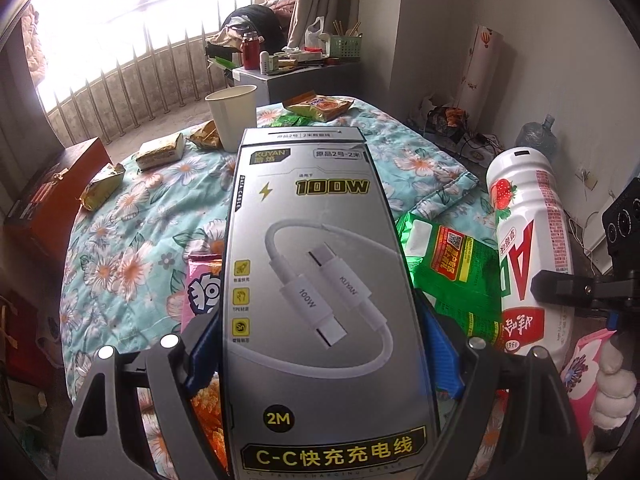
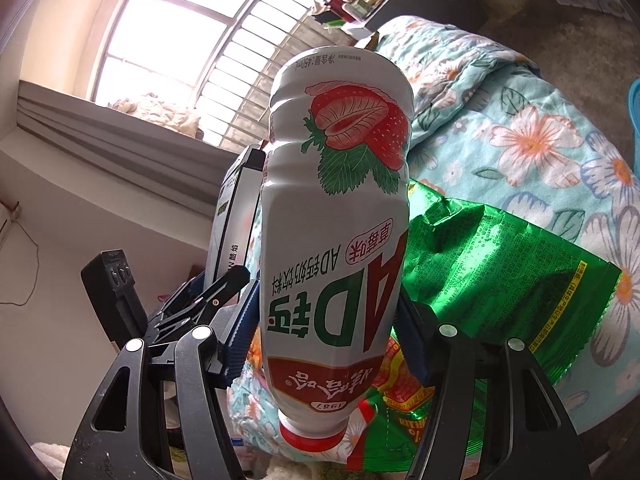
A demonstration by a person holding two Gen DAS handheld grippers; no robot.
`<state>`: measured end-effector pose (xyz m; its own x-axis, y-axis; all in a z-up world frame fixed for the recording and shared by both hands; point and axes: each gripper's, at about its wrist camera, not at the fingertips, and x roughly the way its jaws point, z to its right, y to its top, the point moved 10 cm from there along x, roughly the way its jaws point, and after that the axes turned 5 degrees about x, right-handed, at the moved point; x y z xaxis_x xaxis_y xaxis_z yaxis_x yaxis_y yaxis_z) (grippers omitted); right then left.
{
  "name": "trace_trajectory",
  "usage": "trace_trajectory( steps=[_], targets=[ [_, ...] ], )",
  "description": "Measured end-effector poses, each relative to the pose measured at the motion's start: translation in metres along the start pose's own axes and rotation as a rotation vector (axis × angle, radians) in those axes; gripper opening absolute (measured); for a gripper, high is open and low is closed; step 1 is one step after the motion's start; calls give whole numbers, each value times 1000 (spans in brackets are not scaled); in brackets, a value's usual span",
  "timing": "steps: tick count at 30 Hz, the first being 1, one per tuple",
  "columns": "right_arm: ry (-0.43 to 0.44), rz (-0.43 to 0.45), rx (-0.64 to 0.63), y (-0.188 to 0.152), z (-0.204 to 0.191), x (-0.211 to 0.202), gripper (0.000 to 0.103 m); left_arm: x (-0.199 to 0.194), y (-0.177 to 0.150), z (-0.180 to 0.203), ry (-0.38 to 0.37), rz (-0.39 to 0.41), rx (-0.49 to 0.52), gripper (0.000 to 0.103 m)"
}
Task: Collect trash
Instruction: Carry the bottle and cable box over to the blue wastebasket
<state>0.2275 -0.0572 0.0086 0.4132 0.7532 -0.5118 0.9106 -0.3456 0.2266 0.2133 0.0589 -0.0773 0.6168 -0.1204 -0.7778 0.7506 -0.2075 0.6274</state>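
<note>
My left gripper (image 1: 320, 356) is shut on a grey charging-cable box (image 1: 316, 272) and holds it above the floral-quilted table (image 1: 132, 240). My right gripper (image 2: 326, 320) is shut on a white strawberry milk bottle (image 2: 336, 208), held cap toward the camera; the bottle also shows in the left wrist view (image 1: 528, 248). A green foil wrapper (image 2: 492, 264) lies on the quilt under the bottle and also shows in the left wrist view (image 1: 452, 264). A paper cup (image 1: 234, 116), several yellow snack wrappers (image 1: 160, 152) and an orange snack bag (image 1: 320, 106) lie farther back.
A pink snack bag (image 1: 204, 288) lies under the box. A red carton (image 1: 52, 196) stands left of the table. A cluttered cabinet (image 1: 296, 68) and window railing are behind. A water jug (image 1: 536, 136) and cables lie on the floor at right.
</note>
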Motion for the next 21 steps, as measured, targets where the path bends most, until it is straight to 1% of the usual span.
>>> trace_trajectory(
  steps=[8,17,21],
  targets=[
    [7,-1,-31,-2,-11,8,59,-17,-1,-3,2,32,-3,82],
    [21,13,-64,-2,-16,7,59,-40,1,-3,5,79,4,82],
    [35,41,-73,3,-18,-1,59,-50,12,2,-26,107,7,82]
  ],
)
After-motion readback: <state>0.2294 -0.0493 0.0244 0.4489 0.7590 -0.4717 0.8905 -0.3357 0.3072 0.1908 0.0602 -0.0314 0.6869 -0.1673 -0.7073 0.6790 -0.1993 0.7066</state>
